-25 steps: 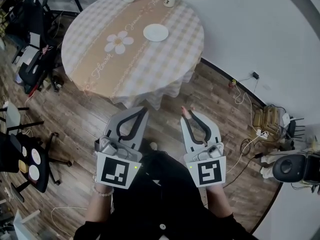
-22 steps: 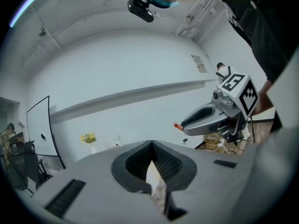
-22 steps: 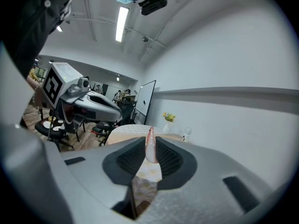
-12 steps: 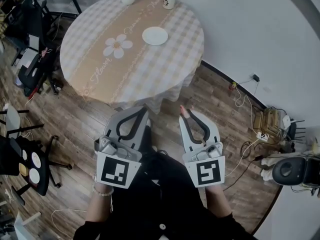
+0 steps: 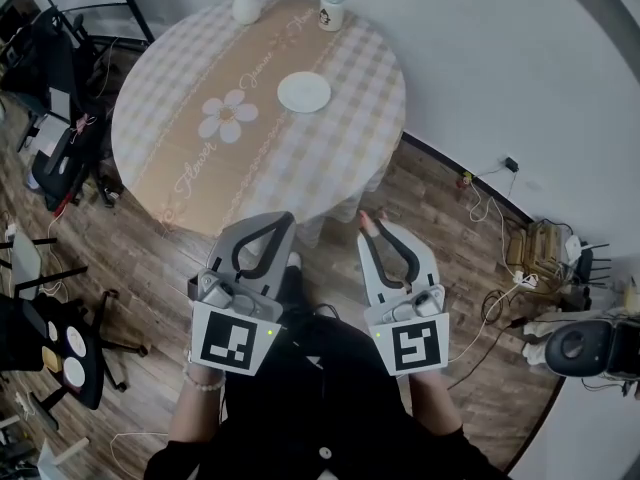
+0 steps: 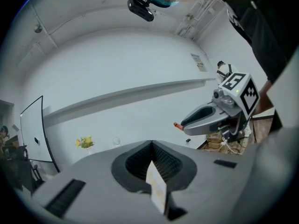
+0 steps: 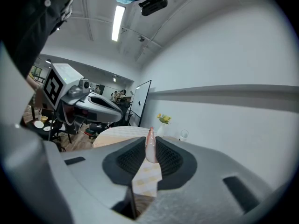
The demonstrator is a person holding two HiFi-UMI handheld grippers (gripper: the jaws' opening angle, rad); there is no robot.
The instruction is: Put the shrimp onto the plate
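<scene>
Lengthwise, the shrimp juts forward from the clamped right tool.

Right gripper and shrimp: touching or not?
Touching. The right gripper view shows the shrimp pinched between the two ribbed pads of the right gripper, with its tip poking out past the jaws.

From the head we look steeply down on left gripper, right gripper and far table, while each gripper camera sits close behind its jaws, facing that table's vase.
</scene>
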